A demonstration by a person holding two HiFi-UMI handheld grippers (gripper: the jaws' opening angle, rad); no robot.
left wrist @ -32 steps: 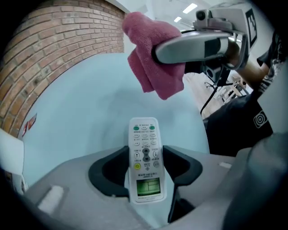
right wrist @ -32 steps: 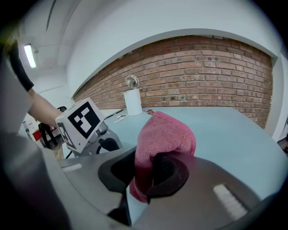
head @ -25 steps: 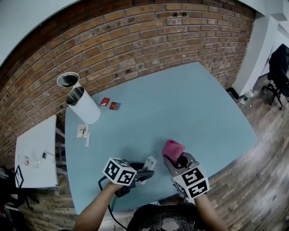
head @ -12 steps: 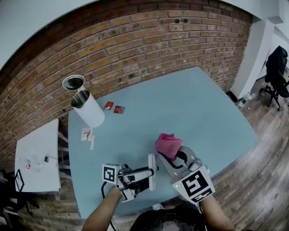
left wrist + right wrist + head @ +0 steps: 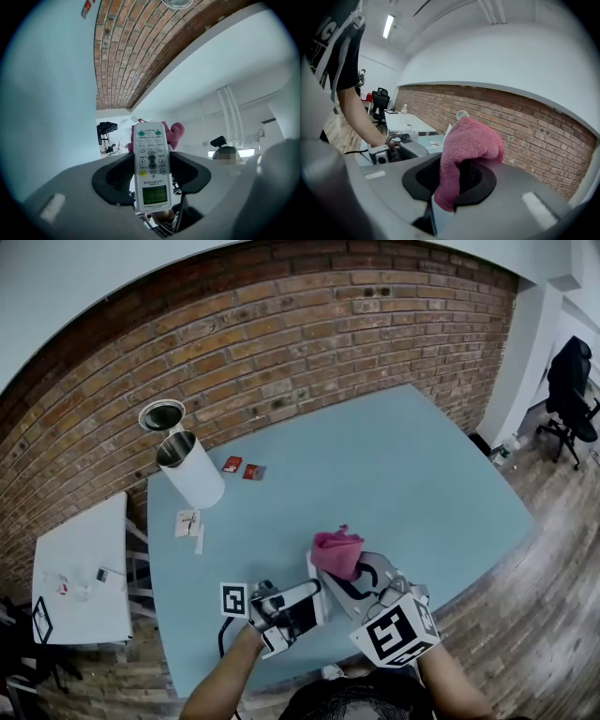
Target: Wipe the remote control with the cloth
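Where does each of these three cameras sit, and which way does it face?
Head view: on the person's head, looking steeply down at the blue table; left forearm, right forearm, left gripper, right gripper show.
Left gripper view: rides the left gripper, tilted up at wall and ceiling; its jaws clamp the remote control.
Right gripper view: rides the right gripper, facing the brick wall; its jaws grip the pink cloth; the left forearm shows.
Shared: all three show the pink cloth.

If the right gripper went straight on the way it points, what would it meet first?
Most likely the remote control held in the left gripper: the cloth in the right gripper sits right by its top end. Depth is unclear; it could slip just past.
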